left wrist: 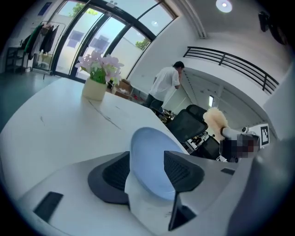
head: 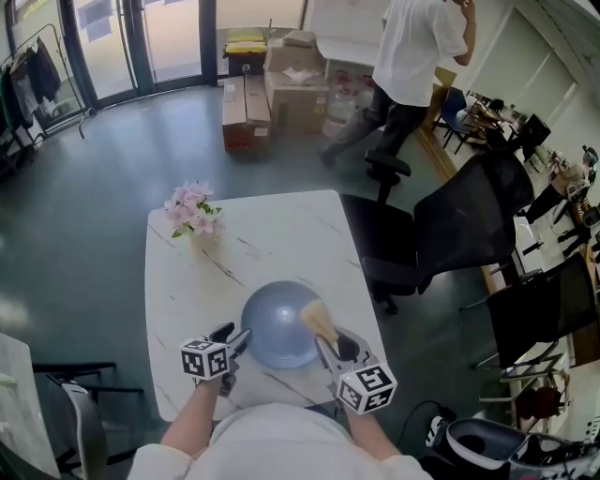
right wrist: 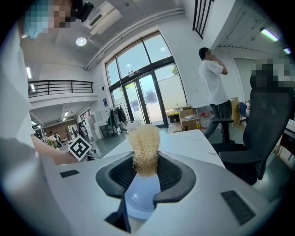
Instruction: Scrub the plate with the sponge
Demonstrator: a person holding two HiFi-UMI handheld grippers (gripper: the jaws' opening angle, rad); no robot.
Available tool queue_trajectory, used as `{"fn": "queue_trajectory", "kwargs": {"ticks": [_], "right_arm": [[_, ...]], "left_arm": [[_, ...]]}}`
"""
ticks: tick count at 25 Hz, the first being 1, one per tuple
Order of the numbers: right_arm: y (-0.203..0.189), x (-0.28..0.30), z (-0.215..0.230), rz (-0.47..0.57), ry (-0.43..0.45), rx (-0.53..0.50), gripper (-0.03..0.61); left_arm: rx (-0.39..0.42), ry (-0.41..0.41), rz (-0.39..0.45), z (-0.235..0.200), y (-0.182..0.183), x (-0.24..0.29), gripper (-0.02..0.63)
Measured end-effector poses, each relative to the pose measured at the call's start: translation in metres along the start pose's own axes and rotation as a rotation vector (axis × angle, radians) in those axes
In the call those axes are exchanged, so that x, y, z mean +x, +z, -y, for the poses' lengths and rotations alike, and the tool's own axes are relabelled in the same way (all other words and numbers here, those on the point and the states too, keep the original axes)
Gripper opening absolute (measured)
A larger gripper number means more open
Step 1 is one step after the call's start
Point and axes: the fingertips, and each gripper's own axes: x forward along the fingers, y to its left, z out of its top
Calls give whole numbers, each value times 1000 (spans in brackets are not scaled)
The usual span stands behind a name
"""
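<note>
Daylight comes in through the tall glass doors at the far wall and leaves pale, washed-out reflections on the grey-green floor. The white marble-patterned table is bright and evenly lit, with only faint, soft shadows on it. The pale blue round plate carries a gentle, diffuse sheen. Both gripper views bend straight lines strongly toward the edges and fade to black in the corners. A round ceiling lamp is blown out to white. The tan fibrous sponge is sharp strand by strand; the distant room looks softer.
</note>
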Motion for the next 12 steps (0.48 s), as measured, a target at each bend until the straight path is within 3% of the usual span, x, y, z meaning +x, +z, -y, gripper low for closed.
{"fn": "queue_trajectory", "kwargs": {"ticks": [3,12], "right_arm": [[-1,0,0,-2,-1,1,120],[-3,1,-1,-9,3,2,120]], "left_arm": [[-54,-11,-29,-2,-8,5,229],[-119,15,-73,-12,-15,20,238]]}}
